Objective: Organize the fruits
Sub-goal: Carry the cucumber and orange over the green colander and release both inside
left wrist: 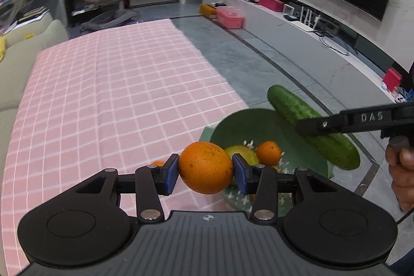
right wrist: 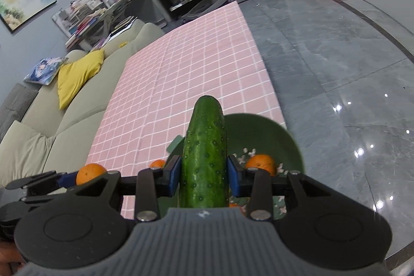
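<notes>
Carrying produce in both claws, the person seems to be mid-sort, not near the end. The left gripper [left wrist: 206, 171] is clamped on a large orange [left wrist: 206, 167] at lower centre of the left view, held in the air over the pink cloth [left wrist: 116, 95]. The right gripper [right wrist: 203, 176] is clamped on a cucumber [right wrist: 204, 154], which points up the frame, above the green bowl [right wrist: 274, 131]. In the left view the bowl [left wrist: 248, 126] sits at lower right, at the cloth's edge, with a small orange [left wrist: 268, 153] and a yellow-green fruit [left wrist: 244, 153] inside. Another orange piece [left wrist: 158, 162] peeks out left of the blue pad. I judge two items lifted and neither placed; the bowl's fruit is still to sort, and no destination shows on the cloth.
</notes>
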A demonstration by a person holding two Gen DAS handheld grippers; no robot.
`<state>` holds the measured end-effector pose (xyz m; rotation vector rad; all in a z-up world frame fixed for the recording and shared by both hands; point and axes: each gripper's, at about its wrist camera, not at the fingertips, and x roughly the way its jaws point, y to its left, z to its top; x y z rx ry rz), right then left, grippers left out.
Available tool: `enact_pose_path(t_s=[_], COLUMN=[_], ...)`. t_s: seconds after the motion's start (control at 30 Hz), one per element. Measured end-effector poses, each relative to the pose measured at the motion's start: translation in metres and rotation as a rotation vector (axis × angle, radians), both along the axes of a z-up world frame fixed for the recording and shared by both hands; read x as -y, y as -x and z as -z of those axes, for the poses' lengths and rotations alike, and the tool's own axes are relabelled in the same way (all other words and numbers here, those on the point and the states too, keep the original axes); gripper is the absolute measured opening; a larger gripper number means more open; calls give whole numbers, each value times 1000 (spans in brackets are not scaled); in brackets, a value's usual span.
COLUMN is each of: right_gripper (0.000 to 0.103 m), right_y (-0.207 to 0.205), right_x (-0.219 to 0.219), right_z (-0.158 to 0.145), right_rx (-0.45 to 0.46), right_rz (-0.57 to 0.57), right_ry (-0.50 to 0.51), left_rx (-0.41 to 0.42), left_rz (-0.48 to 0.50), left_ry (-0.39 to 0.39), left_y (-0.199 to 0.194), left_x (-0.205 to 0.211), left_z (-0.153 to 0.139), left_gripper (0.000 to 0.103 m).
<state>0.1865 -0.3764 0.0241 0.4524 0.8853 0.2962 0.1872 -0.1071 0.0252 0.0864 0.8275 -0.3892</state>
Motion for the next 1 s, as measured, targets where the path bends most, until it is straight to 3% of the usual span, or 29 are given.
enact_pose_path(t_s=[0.2, 0.43, 0.7, 1.0], right_gripper=[35, 35, 35, 34], right_y=[-6, -16, -23, -31], right_x=[3, 0, -5, -13], right_z=[6, 25, 46, 58], right_rx=[-9, -33, -71, -82], right_rz=[13, -21, -63, -53], right_ry=[39, 138, 174, 168], left_rx=[0, -53, -105, -115], left_rz=[52, 143, 208, 216], left_ry=[-50, -135, -193, -159], left_y=[-19, -22, -14, -24], left_x=[26, 65, 96, 108], left_z=[8, 52, 83, 83], left_gripper=[50, 50, 50, 50])
